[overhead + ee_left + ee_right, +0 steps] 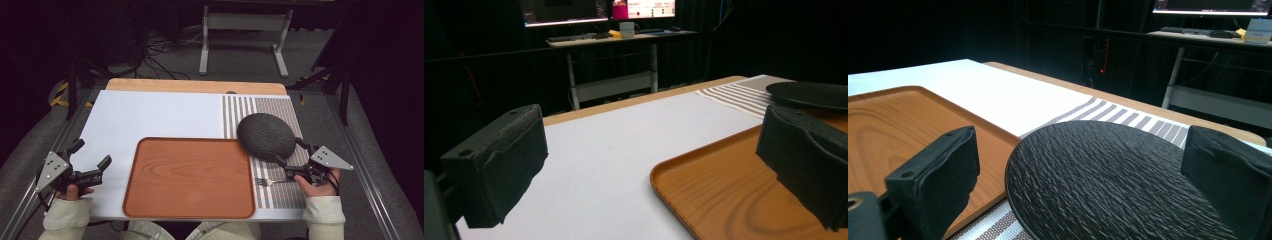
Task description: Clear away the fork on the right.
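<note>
At nine o'clock: your left gripper [92, 172] idles, jaws apart, empty.
Centre: tray [190, 177], bare.
At three o'clock: your right gripper [290, 160], jaws spread, nearer hand.
Plate [266, 136]: on striped mat [280, 107], at twelve o'clock from those jaws, overlapping tray's corner.

- The white surface [150, 120] is bright, lit from above. The room behind it is very dark, almost black.
- The brown tray [190, 177] on the surface has a soft, pale shine near its middle.
- The black plate [266, 136] beside the tray looks dull, with no glare. Its bumpy skin shows up sharp in the right gripper view.
- Shadows on the surface are faint and small.
- In both gripper views the close black tool pads [499, 160] look a bit soft and fuzzy.
- Far behind the surface, screens [644, 7] glow bright and look washed out.
- The high view is grainy and a little blurry.
</note>
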{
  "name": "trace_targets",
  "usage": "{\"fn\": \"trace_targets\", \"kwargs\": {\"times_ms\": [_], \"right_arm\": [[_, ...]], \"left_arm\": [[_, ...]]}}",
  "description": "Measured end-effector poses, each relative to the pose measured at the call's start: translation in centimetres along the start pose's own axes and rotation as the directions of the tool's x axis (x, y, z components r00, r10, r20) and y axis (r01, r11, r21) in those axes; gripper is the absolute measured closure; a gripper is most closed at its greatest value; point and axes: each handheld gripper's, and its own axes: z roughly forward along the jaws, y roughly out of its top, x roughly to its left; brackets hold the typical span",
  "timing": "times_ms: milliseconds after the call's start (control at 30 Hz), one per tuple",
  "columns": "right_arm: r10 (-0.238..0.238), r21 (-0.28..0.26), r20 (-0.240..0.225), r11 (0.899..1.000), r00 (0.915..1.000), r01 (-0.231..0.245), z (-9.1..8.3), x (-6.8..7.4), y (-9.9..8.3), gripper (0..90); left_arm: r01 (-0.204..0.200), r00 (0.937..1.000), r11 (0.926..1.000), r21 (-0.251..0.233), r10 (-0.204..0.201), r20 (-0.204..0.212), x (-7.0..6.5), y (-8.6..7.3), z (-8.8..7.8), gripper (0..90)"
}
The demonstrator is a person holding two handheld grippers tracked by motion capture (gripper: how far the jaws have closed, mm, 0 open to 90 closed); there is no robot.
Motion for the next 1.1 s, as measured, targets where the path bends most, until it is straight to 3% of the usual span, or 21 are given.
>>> {"fn": "trace_targets", "kwargs": {"times_ms": [700, 933, 1100], "right_arm": [[-0.001, 0.01, -0.008, 1.0, 1.0, 0.001, -0.2, -0.1, 0.0, 2.7], [-0.015, 0.019, -0.031, 1.0, 0.9994, 0.015, 0.2, -0.3, 1.3, 2.7], [-0.058, 0.05, -0.065, 0.997, 0.9962, 0.061, 0.7, 0.0, 2.7, 3.8]], "left_arm": [[-0.003, 1.0, 1.0, 0.007, 0.003, 0.001, 0.1, -0.3, 0.1, 0.6], [-0.007, 1.0, 0.9999, 0.011, 0.007, 0.003, 0.1, -0.4, 0.2, 0.7], [-0.018, 0.9998, 0.9997, 0.014, 0.018, 0.003, -0.1, -0.4, 0.2, 0.7]]}}
